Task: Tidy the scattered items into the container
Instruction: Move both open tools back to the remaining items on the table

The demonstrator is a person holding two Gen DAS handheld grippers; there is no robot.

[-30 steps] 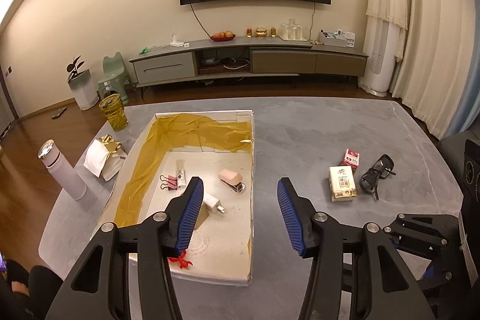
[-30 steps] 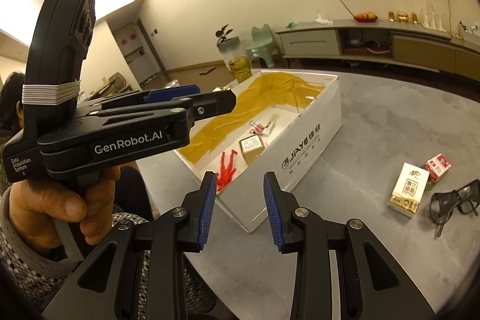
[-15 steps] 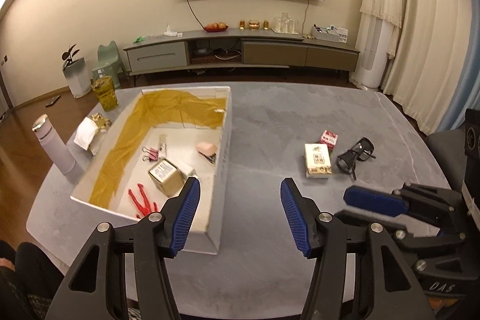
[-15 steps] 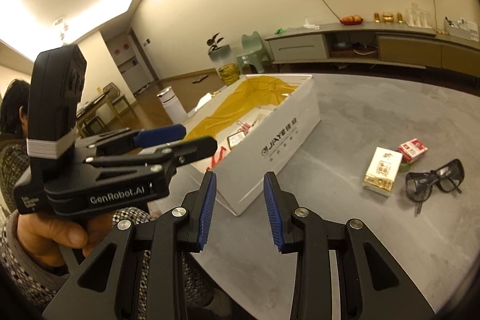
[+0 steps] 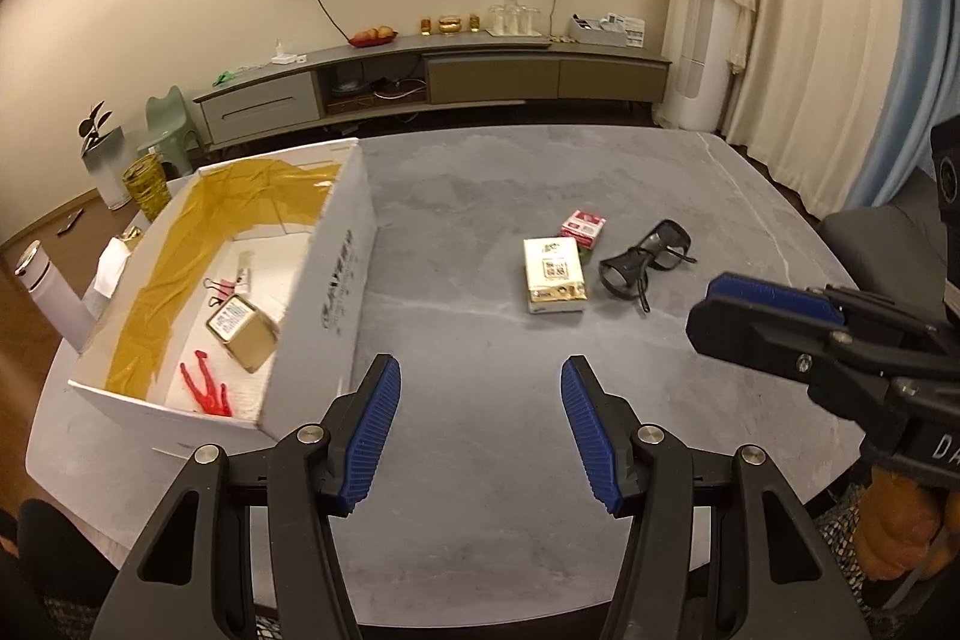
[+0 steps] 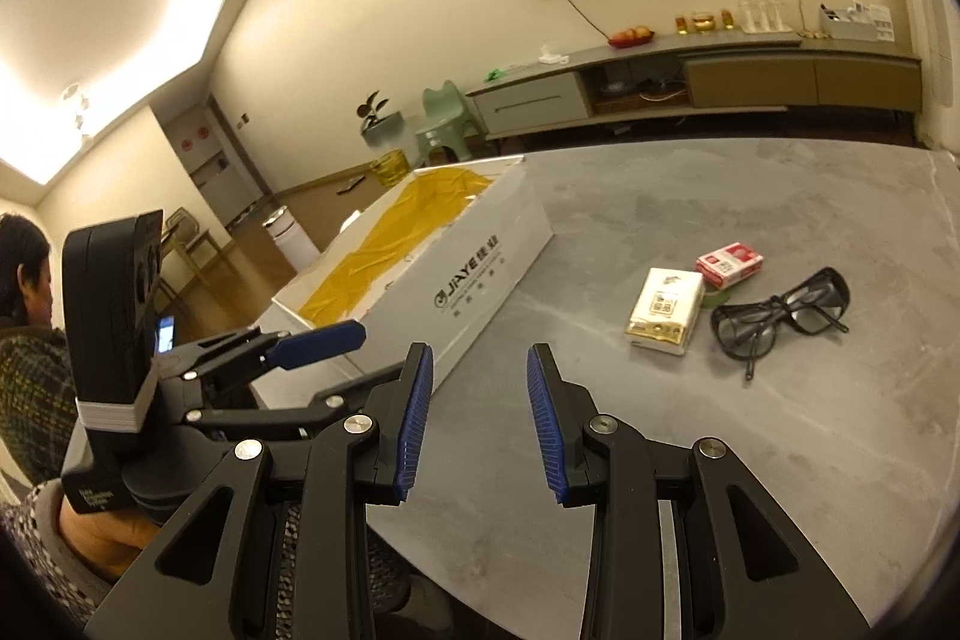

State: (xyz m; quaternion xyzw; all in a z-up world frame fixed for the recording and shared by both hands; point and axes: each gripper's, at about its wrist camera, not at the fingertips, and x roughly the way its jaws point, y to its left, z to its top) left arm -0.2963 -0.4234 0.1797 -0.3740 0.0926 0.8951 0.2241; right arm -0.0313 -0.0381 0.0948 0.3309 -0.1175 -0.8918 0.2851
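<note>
A white cardboard box [image 5: 336, 280] [image 6: 480, 280] lined with yellow film stands on the left of the grey table [image 5: 480, 232]. Inside lie a gold tin [image 5: 243, 331], a red clip [image 5: 207, 388] and pink binder clips [image 5: 225, 287]. On the table to the right lie a white-and-gold pack [image 5: 553, 274] [image 6: 665, 310], a small red box [image 5: 582, 226] [image 6: 729, 263] and black glasses [image 5: 645, 259] [image 6: 780, 319]. My left gripper [image 5: 477, 394] is open over the table's near edge, right of the box. My right gripper [image 6: 477, 388] is open and empty, held near the box's front corner.
A white flask [image 5: 51, 295] and a tissue packet [image 5: 114, 265] stand left of the box. A gold wastebasket [image 5: 144, 184], a green stool and a TV cabinet [image 5: 432, 76] are beyond the table. A person sits at the left in the right wrist view.
My left gripper has drawn back from above the box and shifted right, over bare table. The right gripper swung right, bringing the pack, red box and glasses closer. Both stayed open.
</note>
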